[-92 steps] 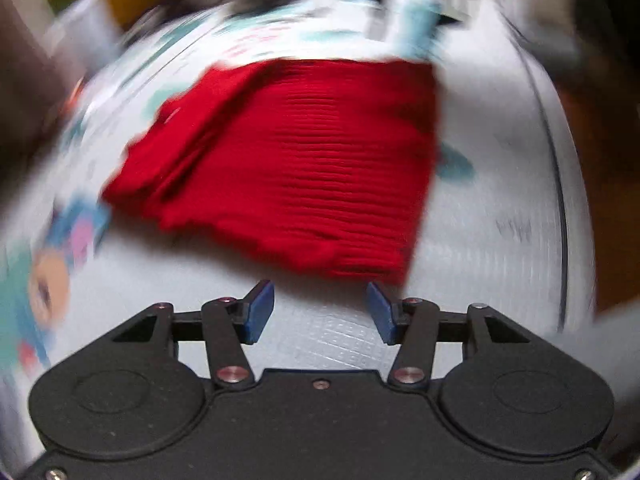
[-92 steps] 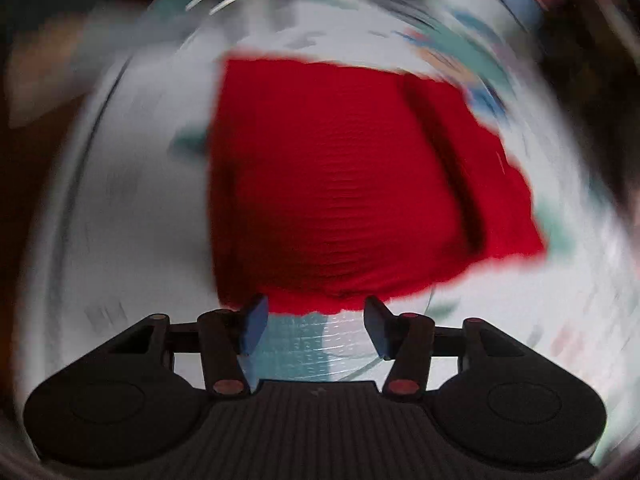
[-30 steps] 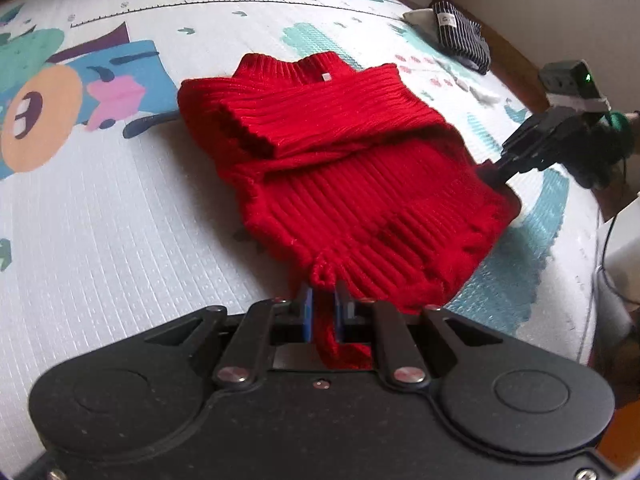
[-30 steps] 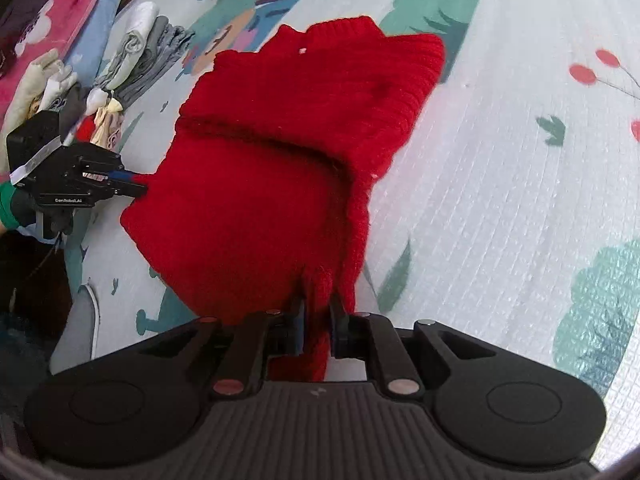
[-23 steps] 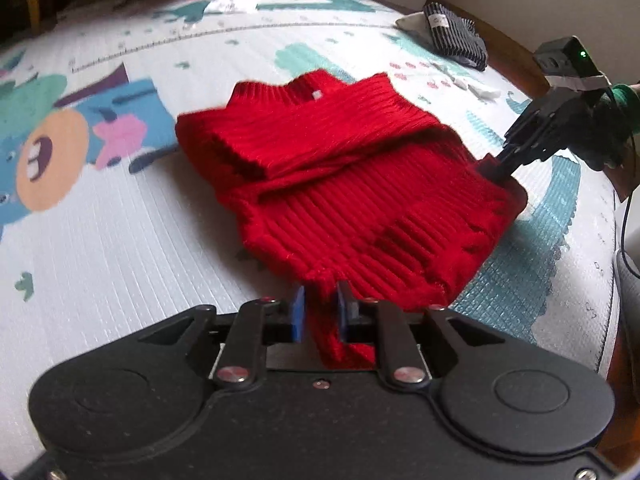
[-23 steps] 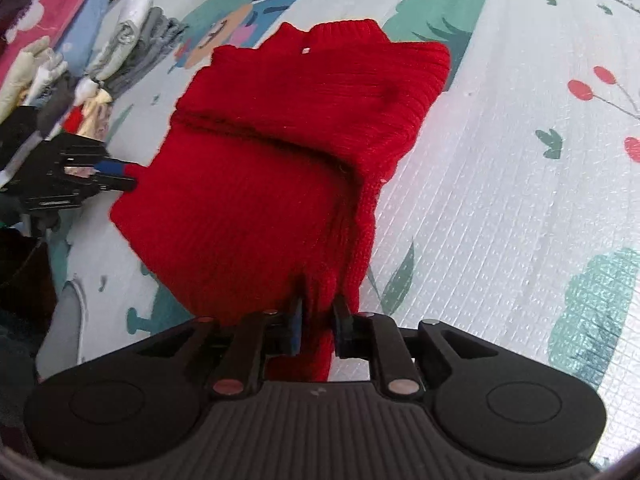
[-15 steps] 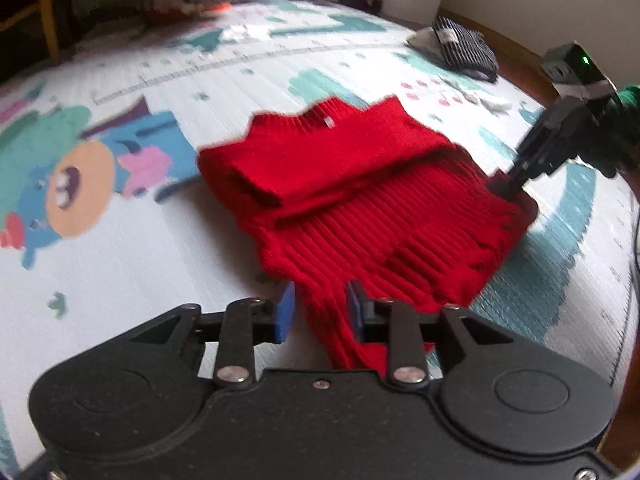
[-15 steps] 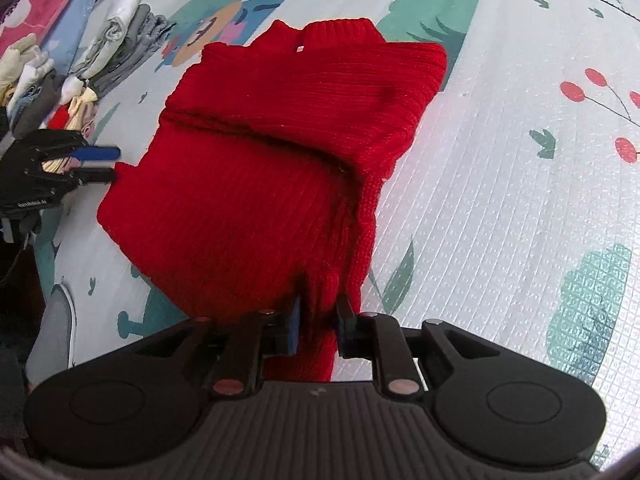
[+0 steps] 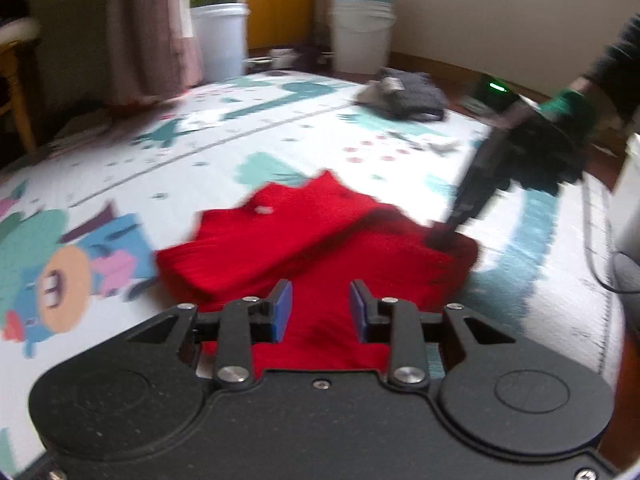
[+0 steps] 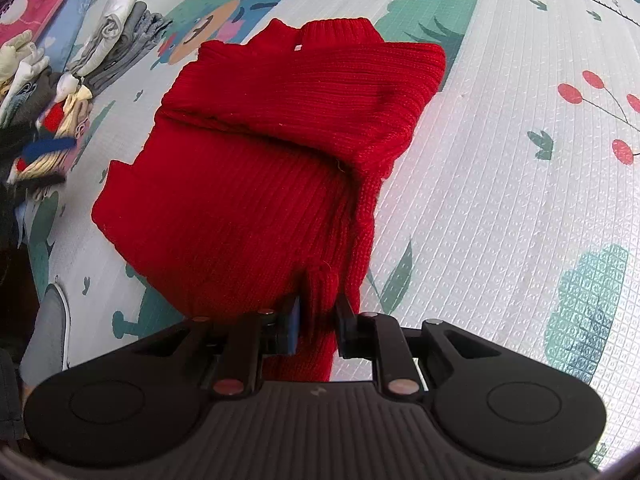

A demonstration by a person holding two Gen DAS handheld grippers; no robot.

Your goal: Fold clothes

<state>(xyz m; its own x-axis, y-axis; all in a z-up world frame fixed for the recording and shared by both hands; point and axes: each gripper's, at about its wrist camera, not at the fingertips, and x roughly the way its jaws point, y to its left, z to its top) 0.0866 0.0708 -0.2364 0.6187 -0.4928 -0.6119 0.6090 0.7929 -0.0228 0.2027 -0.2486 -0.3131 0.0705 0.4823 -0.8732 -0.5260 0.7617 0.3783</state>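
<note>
A red knit sweater (image 9: 320,240) lies folded on the play mat (image 10: 520,160), collar at the far end. My left gripper (image 9: 320,308) hovers above the near hem. Its jaws are opening, and the blue pads stand apart without touching the knit seen between them. In the right wrist view the sweater (image 10: 260,160) fills the middle, and my right gripper (image 10: 318,316) is shut on a bunched fold of its lower edge. That gripper (image 9: 444,236) also shows in the left wrist view, tip down on the sweater's right corner, held by a gloved hand (image 9: 560,148).
A pile of folded clothes (image 10: 100,48) lines the mat's left edge, with a grey shoe (image 10: 48,328) nearer. Two white buckets (image 9: 360,32) (image 9: 220,36) and a dark folded garment (image 9: 408,98) sit at the far end. A white box (image 9: 628,200) and cable lie at the right.
My left gripper has let go of the sweater's hem, opened, and risen back with its view tilting up toward the room. The right gripper stayed put, its jaws slightly wider on the fold.
</note>
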